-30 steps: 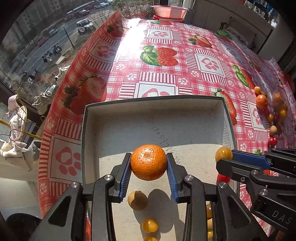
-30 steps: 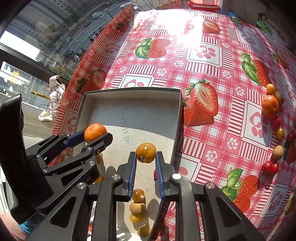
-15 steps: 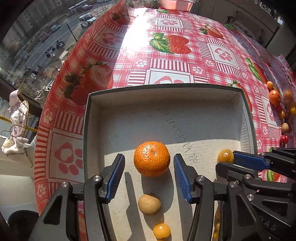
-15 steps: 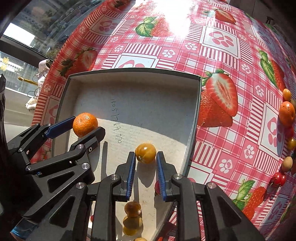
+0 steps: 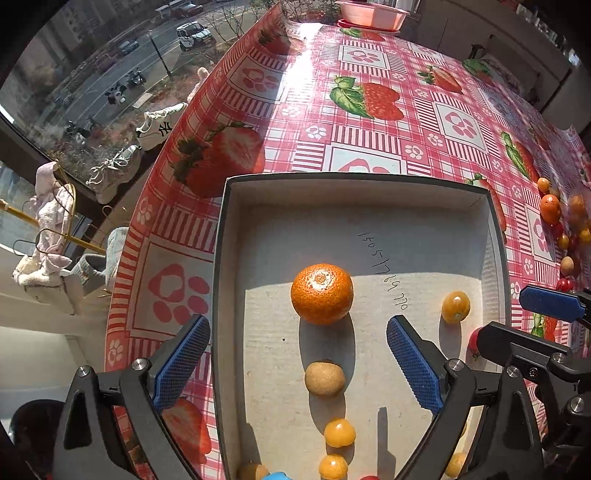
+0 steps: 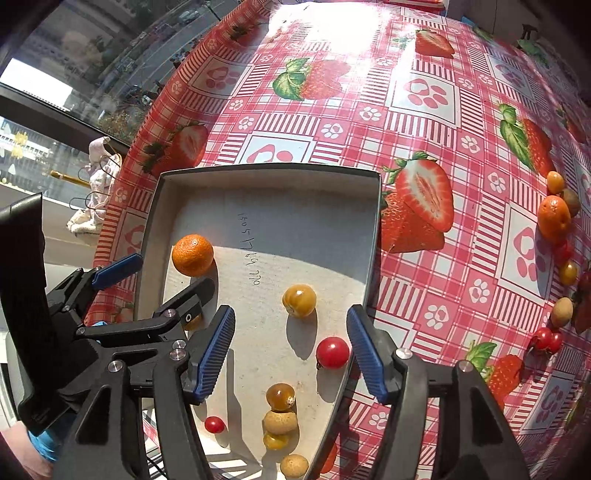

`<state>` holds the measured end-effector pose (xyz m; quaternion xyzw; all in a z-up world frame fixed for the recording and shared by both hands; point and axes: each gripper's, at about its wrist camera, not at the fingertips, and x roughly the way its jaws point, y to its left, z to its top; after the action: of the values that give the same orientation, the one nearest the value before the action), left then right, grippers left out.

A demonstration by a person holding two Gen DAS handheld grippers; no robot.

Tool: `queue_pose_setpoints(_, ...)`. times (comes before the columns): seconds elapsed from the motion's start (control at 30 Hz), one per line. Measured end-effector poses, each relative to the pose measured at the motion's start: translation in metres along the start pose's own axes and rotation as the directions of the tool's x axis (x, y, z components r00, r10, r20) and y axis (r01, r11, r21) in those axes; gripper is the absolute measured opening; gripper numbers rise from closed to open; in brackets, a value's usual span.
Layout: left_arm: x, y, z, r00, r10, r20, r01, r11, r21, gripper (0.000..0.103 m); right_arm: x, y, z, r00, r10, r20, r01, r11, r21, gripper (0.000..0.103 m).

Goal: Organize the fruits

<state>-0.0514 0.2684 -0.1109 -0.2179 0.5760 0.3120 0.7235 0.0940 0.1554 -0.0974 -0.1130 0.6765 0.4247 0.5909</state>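
Note:
A grey cardboard box (image 5: 354,179) (image 6: 269,168) lies on the strawberry tablecloth. A mandarin (image 5: 321,293) (image 6: 192,254) rests on its floor, just ahead of my open, empty left gripper (image 5: 297,354). A yellow cherry tomato (image 6: 299,300) (image 5: 455,306) rests on the floor ahead of my open, empty right gripper (image 6: 290,350). A red cherry tomato (image 6: 332,352) lies by the right finger. Several small yellow and tan fruits (image 5: 325,378) (image 6: 280,397) lie nearer in the box.
Several loose fruits lie in a line on the cloth at the right: an orange (image 6: 553,218) (image 5: 550,208), yellow, tan and red ones (image 6: 561,312). A pink bowl (image 5: 371,14) stands at the far table edge. The table's left edge drops to a window.
Both grippers opened and drew back. The mandarin left my left gripper and the yellow tomato left my right gripper; both now rest on the box floor.

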Motion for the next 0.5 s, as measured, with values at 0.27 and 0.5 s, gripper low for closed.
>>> queue_pose_setpoints(0.27, -0.024, -0.010, -0.009, 0.995, 0.102, 0.024, -0.102, 0.995, 0.015, 0.102, -0.031, -0.007, -0.015, 0.999, -0.040, 0.006, 0.040, 0.999, 0.023, 0.088)
queue_pose_setpoints(0.5, -0.047, -0.016, -0.033, 0.999, 0.039, -0.030, -0.037, 0.998, 0.044, 0.102, -0.055, 0.006, -0.037, 0.992, -0.129, -0.009, 0.128, 0.992, -0.016, 0.103)
